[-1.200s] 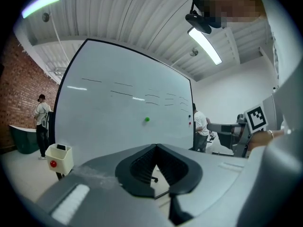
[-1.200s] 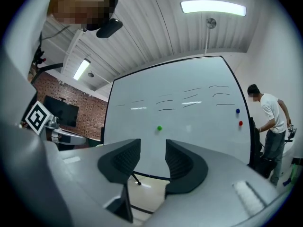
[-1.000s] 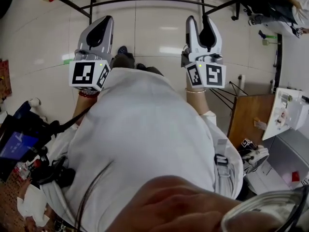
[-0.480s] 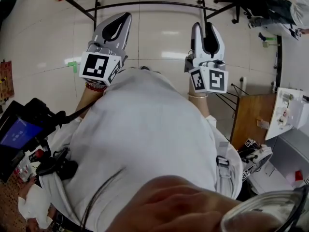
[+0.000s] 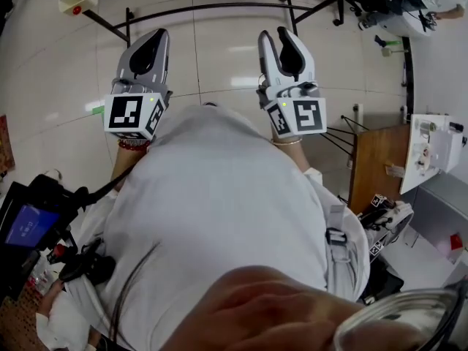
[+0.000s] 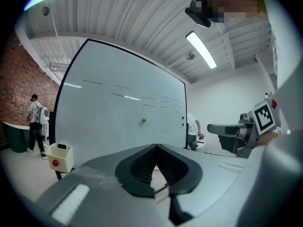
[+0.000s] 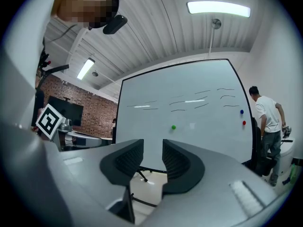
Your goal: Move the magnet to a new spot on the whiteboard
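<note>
White-shirted and seen from above in the head view, a person holds the left gripper point(image 5: 159, 35) and the right gripper point(image 5: 276, 41) out over pale floor tiles, both pointing towards a black tubular frame point(image 5: 212, 6) on the floor. The board itself does not show in this view.

From the left gripper view, the whiteboard point(image 6: 113, 126) stands ahead, well clear of the tool. A green magnet point(image 6: 143, 121) sits on the whiteboard's lower middle, with faint pen strokes above it. A blue magnet point(image 6: 182, 118) and a red magnet point(image 6: 182, 125) cling near the whiteboard's right edge, the blue above the red. A cream box with a red button point(image 6: 60, 156) hangs at the whiteboard's lower left corner, and a bystander point(image 6: 35, 122) stands beyond the whiteboard's left edge by a brick wall. The left gripper's jaws are pressed together at their tips, with nothing caught between them.

In the right gripper view, the same whiteboard fills the middle distance, the green magnet again on its lower middle and the blue and red pair towards its right edge. Another person in a white T-shirt point(image 7: 268, 122) stands just past the whiteboard's right edge. The right gripper's jaws stand apart with only floor showing in the gap, and neither tool touches the whiteboard or any magnet.
</note>
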Available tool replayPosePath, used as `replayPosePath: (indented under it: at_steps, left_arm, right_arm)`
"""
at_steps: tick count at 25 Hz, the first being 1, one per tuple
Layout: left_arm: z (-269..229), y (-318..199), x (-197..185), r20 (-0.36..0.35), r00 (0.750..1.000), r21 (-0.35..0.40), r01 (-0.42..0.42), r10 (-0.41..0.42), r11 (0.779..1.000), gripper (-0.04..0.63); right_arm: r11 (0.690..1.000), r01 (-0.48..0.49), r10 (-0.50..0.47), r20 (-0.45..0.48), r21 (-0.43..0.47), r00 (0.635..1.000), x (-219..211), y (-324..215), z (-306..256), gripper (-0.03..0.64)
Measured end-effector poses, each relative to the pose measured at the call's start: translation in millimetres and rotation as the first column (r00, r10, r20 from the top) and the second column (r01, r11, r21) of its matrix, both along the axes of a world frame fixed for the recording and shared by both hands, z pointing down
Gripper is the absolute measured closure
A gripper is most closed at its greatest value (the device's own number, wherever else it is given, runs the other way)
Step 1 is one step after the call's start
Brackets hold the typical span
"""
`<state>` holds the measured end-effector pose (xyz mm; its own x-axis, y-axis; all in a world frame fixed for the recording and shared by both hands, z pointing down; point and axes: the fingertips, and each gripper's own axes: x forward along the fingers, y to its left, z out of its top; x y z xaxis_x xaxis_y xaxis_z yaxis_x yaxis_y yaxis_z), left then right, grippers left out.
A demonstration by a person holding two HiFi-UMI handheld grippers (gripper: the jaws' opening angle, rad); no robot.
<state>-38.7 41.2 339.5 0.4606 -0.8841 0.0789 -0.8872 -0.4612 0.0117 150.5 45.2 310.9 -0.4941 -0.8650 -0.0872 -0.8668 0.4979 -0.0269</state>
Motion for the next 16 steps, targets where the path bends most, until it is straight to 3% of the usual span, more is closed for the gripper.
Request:
replayPosePath:
  at_steps: [11,16]
  left_arm:
    - [1,-4,10,0.015,0.999,-0.004,-0.035,0.035,0.999,0.589]
    - [-6,10,-27,0.03,1.0,0.022,-0.008,0.007,1.0,0.589]
  right_arm:
    - [0.999,-0.029,0.029,0.007,-0.013,1.0,6,-6,4,0.511]
    - [1.0,0.015,-0.016,0.013,0.022,1.0,-29,-6,-4,0.511]
